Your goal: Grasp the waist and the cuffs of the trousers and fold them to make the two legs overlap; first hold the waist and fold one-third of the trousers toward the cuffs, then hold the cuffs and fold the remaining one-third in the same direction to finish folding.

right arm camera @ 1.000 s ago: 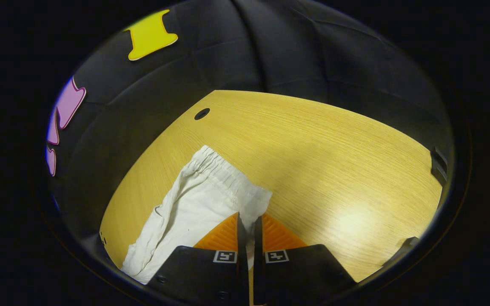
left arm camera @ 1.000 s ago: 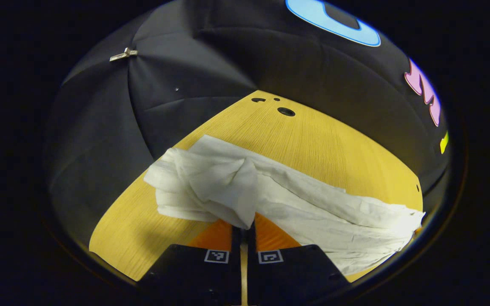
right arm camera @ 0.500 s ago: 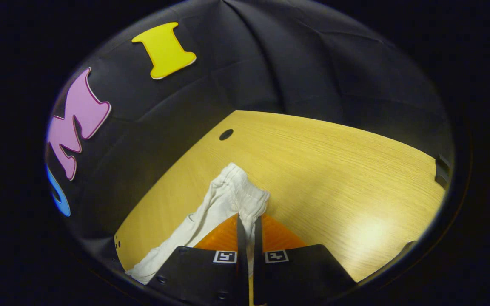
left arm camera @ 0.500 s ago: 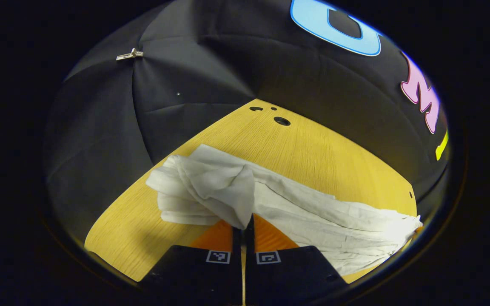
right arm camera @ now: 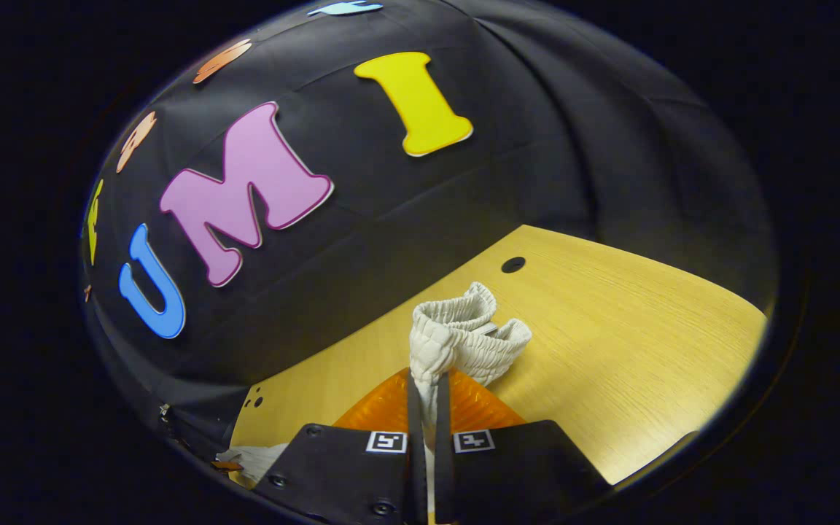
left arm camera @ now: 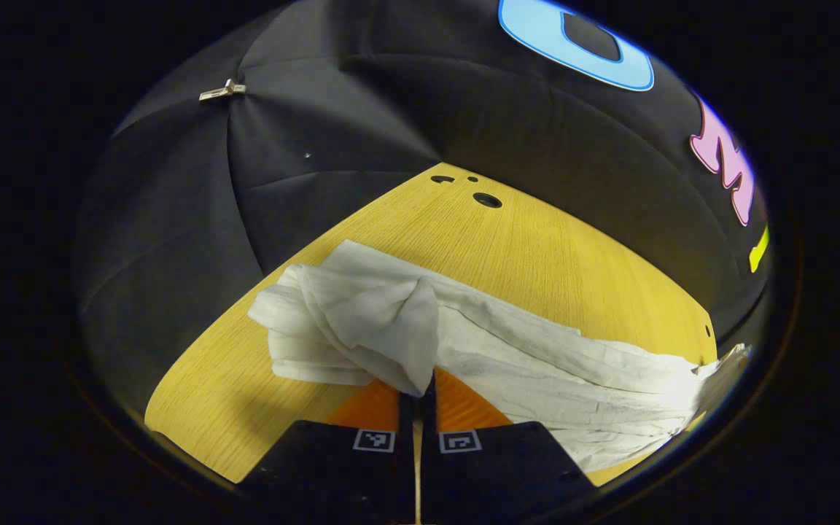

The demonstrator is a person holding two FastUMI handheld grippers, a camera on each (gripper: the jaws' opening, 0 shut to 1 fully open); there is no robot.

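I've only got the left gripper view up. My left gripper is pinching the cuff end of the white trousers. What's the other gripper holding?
Observer: The right gripper is shut on the gathered elastic waistband of the trousers.
Operator: Is the waistband flat on the table?
Observer: No, it is bunched and stands up from between the fingers, above the wooden table.
Operator: Anything near it on the table?
Observer: Just a round hole in the tabletop beyond the waistband.

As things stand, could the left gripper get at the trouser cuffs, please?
Probably yes: the left gripper looks already shut on bunched white cloth at the cuff end of the trousers, with nothing in between.
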